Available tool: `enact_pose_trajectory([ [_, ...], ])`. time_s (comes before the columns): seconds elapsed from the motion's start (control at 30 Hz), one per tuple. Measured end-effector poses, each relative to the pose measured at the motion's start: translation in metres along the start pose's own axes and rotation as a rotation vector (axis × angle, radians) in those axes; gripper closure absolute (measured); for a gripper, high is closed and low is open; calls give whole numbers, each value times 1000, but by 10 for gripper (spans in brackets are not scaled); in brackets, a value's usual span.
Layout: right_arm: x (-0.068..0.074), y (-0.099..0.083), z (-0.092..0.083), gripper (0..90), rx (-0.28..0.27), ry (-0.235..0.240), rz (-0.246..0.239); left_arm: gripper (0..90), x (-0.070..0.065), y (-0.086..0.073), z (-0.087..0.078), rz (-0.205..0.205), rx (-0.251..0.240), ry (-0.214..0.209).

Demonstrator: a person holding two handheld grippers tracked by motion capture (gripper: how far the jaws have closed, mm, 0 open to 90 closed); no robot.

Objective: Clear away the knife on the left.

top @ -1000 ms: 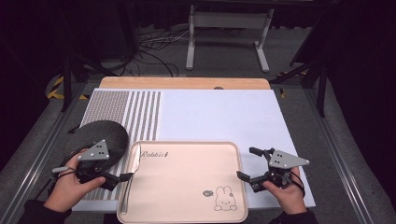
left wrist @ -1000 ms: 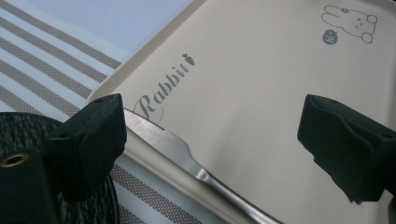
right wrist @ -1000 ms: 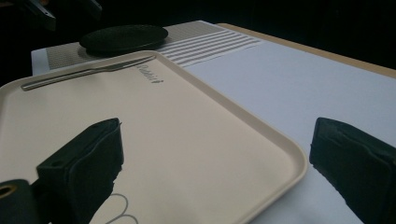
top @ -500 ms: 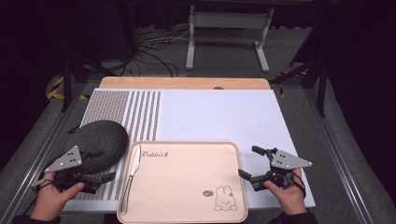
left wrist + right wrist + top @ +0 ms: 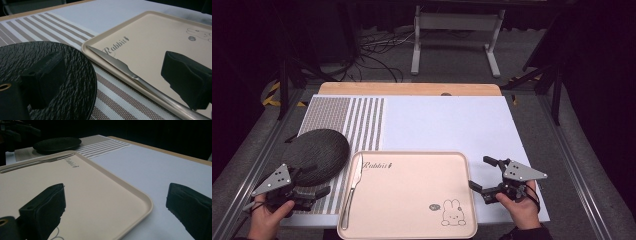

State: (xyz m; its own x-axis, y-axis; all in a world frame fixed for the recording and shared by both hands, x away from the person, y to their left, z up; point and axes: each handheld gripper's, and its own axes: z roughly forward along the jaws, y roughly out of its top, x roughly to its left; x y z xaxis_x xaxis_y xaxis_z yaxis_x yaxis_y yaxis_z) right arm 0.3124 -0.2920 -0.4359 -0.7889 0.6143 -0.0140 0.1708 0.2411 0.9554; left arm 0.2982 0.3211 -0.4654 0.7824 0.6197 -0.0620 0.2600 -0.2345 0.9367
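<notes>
Person at the near edge of the table, one two-jaw gripper in each hand.

Left gripper (image 5: 309,192): low over the striped placemat (image 5: 343,120) at the near left corner, jaws spread wide, nothing between them. In the left gripper view, one jaw sits in front of the black textured plate (image 5: 45,75), the other over the tray, with the knife running between the two. I cannot tell whether either jaw touches anything.

Butter knife (image 5: 352,189): silver, lying just inside the left rim of the beige tray (image 5: 412,200), blade end toward the far side, handle toward the person. It rests close along the rim; blade tip near the printed word "Rabbit" (image 5: 376,165).

Black plate: round, dark, on the placemat just left of the tray, near the tray's far left corner.

Right gripper (image 5: 484,176): held at the tray's right edge, jaws wide apart and holding nothing. In the right gripper view, one jaw hangs over the tray's near right corner, the other over the white table cover (image 5: 447,120).

Rabbit drawing (image 5: 451,211) printed at the tray's near right.
</notes>
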Motion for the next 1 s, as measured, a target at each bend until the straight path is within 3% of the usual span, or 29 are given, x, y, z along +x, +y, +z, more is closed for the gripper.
enact_pose_trajectory([
  [0.13,-2,-2,-2,34,-1,-5,6,61,-1,-10,1,10,5,-6],
  [0.43,-4,-14,-3,35,21,-21,36,62,-4,-14,5,39,21,1],
  [0.6,-5,-17,-2,35,24,-24,45,59,-2,-15,3,4,1,-2],
  [1.0,-5,-16,-1,35,23,-19,45,50,0,-14,3,-6,1,2],
])
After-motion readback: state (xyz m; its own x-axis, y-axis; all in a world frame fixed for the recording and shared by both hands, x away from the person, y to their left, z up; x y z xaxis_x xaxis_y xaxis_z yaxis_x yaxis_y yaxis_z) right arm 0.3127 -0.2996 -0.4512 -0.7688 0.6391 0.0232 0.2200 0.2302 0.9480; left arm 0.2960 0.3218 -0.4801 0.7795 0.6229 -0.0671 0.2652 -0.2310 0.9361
